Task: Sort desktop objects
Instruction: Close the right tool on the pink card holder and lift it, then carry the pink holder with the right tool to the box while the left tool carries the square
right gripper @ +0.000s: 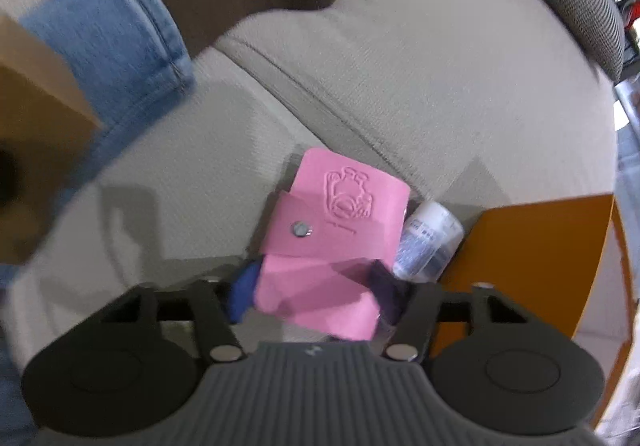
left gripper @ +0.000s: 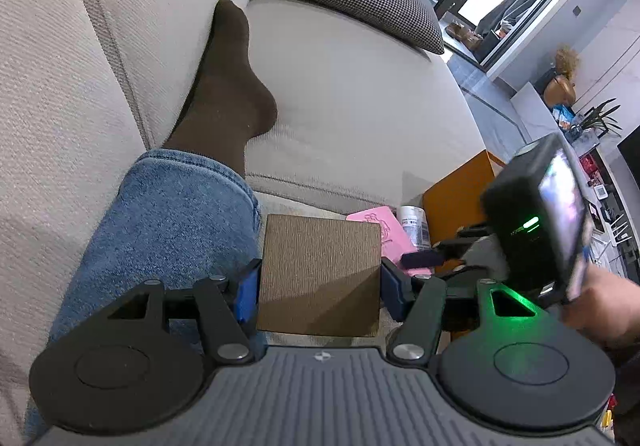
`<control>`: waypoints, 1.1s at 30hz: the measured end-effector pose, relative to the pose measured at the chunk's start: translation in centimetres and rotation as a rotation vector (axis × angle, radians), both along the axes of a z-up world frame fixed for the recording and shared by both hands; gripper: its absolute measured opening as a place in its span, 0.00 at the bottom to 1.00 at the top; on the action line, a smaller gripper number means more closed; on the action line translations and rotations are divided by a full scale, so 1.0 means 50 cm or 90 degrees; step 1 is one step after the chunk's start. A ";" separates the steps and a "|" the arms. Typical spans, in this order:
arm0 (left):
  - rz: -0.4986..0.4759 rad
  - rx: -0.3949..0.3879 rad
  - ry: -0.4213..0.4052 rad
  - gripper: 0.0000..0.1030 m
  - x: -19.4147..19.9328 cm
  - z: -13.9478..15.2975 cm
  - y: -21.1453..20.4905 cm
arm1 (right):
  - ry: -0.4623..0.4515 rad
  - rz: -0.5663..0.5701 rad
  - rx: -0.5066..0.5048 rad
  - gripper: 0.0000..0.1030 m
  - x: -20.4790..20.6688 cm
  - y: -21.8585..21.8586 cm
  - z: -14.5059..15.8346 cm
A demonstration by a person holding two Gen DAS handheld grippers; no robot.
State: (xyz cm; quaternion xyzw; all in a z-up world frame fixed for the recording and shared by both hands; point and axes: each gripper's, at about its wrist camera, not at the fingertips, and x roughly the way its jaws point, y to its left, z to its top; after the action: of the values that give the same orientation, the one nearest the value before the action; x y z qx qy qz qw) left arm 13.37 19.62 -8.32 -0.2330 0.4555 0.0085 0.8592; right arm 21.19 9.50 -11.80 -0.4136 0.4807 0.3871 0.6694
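The right gripper [right gripper: 316, 294] is closed around the near end of a pink snap-strap pouch [right gripper: 336, 222], its blue pads [right gripper: 244, 292] pressed against both sides; the soft end is seen creased and buckled between them. The pouch lies on the beige sofa cushion [right gripper: 440, 86], touching a small white labelled bottle [right gripper: 428, 242], with an orange box [right gripper: 532, 266] just beyond. The pouch is judged light, pliable and not fragile; a firmer hold is likely offered across the strapped middle, where layers are doubled. The left gripper [left gripper: 318, 282] is clamped wide on a brown ribbed square block [left gripper: 320, 270], which looks stiff and flat-sided. The bottle is judged smooth and apt to roll if nudged.
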 end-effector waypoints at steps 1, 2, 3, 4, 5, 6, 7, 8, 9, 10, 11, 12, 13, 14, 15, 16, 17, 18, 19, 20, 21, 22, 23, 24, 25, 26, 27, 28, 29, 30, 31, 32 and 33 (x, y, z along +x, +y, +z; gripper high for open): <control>0.000 -0.002 0.001 0.68 -0.001 -0.001 -0.002 | 0.022 -0.009 0.015 0.27 0.005 -0.006 0.012; 0.000 -0.003 0.002 0.68 -0.001 -0.002 -0.004 | 0.036 -0.017 0.025 0.24 0.007 -0.011 0.020; 0.001 -0.002 0.004 0.68 -0.002 -0.002 -0.007 | 0.043 -0.018 0.033 0.17 0.009 -0.016 0.030; 0.001 0.001 0.005 0.68 -0.002 -0.001 -0.009 | 0.052 -0.020 0.046 0.14 0.008 -0.021 0.037; -0.001 0.002 0.005 0.68 -0.003 0.000 -0.012 | 0.058 -0.025 0.058 0.12 0.009 -0.028 0.045; -0.003 0.002 0.004 0.68 -0.004 0.001 -0.015 | 0.065 -0.031 0.067 0.09 0.011 -0.032 0.053; -0.005 0.001 0.004 0.68 -0.006 0.002 -0.018 | 0.076 -0.036 0.080 0.06 0.011 -0.041 0.064; -0.006 0.002 0.004 0.68 -0.007 0.004 -0.022 | 0.087 -0.040 0.095 0.05 0.013 -0.046 0.076; -0.008 0.003 0.003 0.68 -0.009 0.004 -0.026 | 0.099 -0.046 0.110 0.03 0.014 -0.054 0.089; -0.009 0.003 0.003 0.68 -0.010 0.004 -0.029 | 0.118 -0.055 0.124 0.02 0.020 -0.063 0.101; -0.011 0.002 0.005 0.68 -0.011 0.002 -0.033 | 0.135 -0.066 0.140 0.02 0.025 -0.072 0.110; -0.012 0.002 0.008 0.68 -0.011 -0.001 -0.037 | 0.158 -0.082 0.156 0.01 0.032 -0.083 0.119; -0.012 0.003 0.012 0.68 -0.011 -0.006 -0.041 | 0.177 -0.096 0.167 0.01 0.033 -0.090 0.126; -0.013 0.004 0.015 0.68 -0.009 -0.010 -0.046 | 0.197 -0.110 0.177 0.01 0.040 -0.100 0.126; -0.017 0.005 0.018 0.68 -0.006 -0.016 -0.052 | 0.217 -0.123 0.184 0.01 0.044 -0.106 0.117; -0.020 0.006 0.024 0.68 -0.001 -0.023 -0.059 | 0.242 -0.143 0.188 0.01 0.050 -0.116 0.107; -0.026 0.009 0.031 0.68 0.004 -0.031 -0.068 | 0.257 -0.162 0.185 0.01 0.053 -0.123 0.094; -0.034 0.012 0.037 0.68 0.010 -0.041 -0.077 | 0.263 -0.174 0.185 0.01 0.055 -0.131 0.084; -0.036 0.012 0.045 0.68 0.017 -0.051 -0.084 | 0.269 -0.180 0.196 0.02 0.056 -0.140 0.081; -0.038 0.010 0.050 0.68 0.022 -0.061 -0.091 | 0.269 -0.185 0.204 0.02 0.057 -0.147 0.083; -0.041 0.007 0.052 0.68 0.028 -0.070 -0.096 | 0.255 -0.187 0.206 0.02 0.056 -0.153 0.085; -0.043 0.001 0.055 0.68 0.034 -0.080 -0.099 | 0.243 -0.185 0.206 0.06 0.052 -0.155 0.087; -0.043 -0.003 0.058 0.68 0.037 -0.087 -0.102 | 0.241 -0.187 0.206 0.07 0.050 -0.158 0.088; -0.043 -0.004 0.058 0.68 0.040 -0.093 -0.105 | 0.241 -0.188 0.207 0.07 0.052 -0.159 0.087; -0.045 -0.004 0.058 0.68 0.043 -0.098 -0.108 | 0.242 -0.189 0.209 0.08 0.053 -0.160 0.086; -0.046 -0.005 0.060 0.68 0.046 -0.103 -0.108 | 0.242 -0.190 0.212 0.09 0.055 -0.161 0.086; -0.048 -0.007 0.062 0.68 0.048 -0.106 -0.108 | 0.245 -0.193 0.218 0.10 0.058 -0.162 0.085; -0.049 -0.009 0.063 0.68 0.050 -0.109 -0.109 | 0.252 -0.198 0.222 0.14 0.065 -0.162 0.079; -0.051 -0.009 0.064 0.68 0.051 -0.112 -0.109 | 0.262 -0.205 0.228 0.16 0.070 -0.161 0.078; -0.053 -0.010 0.063 0.68 0.051 -0.113 -0.109 | 0.271 -0.210 0.235 0.25 0.074 -0.161 0.078; -0.054 -0.010 0.063 0.68 0.052 -0.113 -0.109 | 0.278 -0.214 0.241 0.30 0.078 -0.159 0.076; -0.053 -0.010 0.064 0.68 0.051 -0.114 -0.111 | 0.281 -0.215 0.242 0.30 0.080 -0.155 0.074; -0.053 -0.008 0.066 0.68 0.052 -0.114 -0.111 | 0.280 -0.213 0.242 0.30 0.081 -0.151 0.072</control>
State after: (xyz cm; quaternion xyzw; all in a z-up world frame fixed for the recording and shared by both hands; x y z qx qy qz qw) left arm 15.94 14.07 -14.01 -0.2184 0.5085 -0.0180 0.8327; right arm 25.26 1.98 -8.22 -0.1033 0.5945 0.4343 0.6688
